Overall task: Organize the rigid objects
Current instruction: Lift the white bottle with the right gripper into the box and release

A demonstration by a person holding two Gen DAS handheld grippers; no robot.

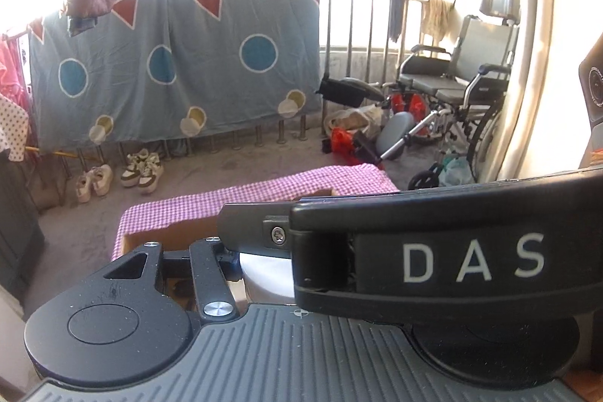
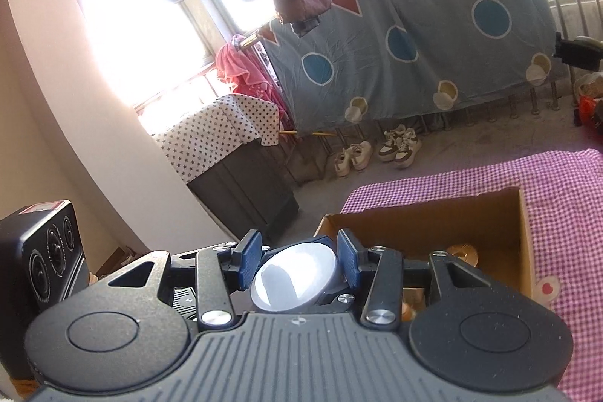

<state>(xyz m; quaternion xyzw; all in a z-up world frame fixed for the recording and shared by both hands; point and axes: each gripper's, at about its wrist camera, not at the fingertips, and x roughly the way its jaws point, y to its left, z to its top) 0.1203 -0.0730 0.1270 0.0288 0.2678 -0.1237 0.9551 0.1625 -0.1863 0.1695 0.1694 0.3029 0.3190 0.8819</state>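
Right gripper (image 2: 297, 264): my blue pads (image 2: 250, 260) are closed partway on a round silver disc-like object (image 2: 296, 277), one pad on each side of its rim. Disc face is tilted toward the camera and reflects the window light. Can't tell what the object is beyond round, flat-faced, metallic grey.

It sits above the near edge of an open cardboard box (image 2: 433, 217). Box stands on a pink-and-white checked cloth (image 2: 565, 213). Inside the box, just right of my right pad, something gold and round (image 2: 463, 249) shows; below the linkage there's an orange-ish item, too hidden to identify.

Left gripper (image 1: 241, 251): view mostly blocked. A black bar marked "DAS" (image 1: 471, 262) crosses the right half of the frame over the right finger. Only a sliver of blue pad is visible next to a pale silver surface (image 1: 264, 270), which looks like the same disc. Can't tell from this view whether the left pads press on it or how wide they stand.

Same box (image 1: 188, 232) and checked cloth (image 1: 264, 191) show ahead of the left gripper.

Background: blue sheet with circles and triangles (image 1: 169, 63) hung over a railing, two pairs of sneakers (image 1: 120, 172) on the floor under it, wheelchair (image 1: 452, 89) at right. Black camera unit (image 2: 41, 259) visible at the left edge of the right view.
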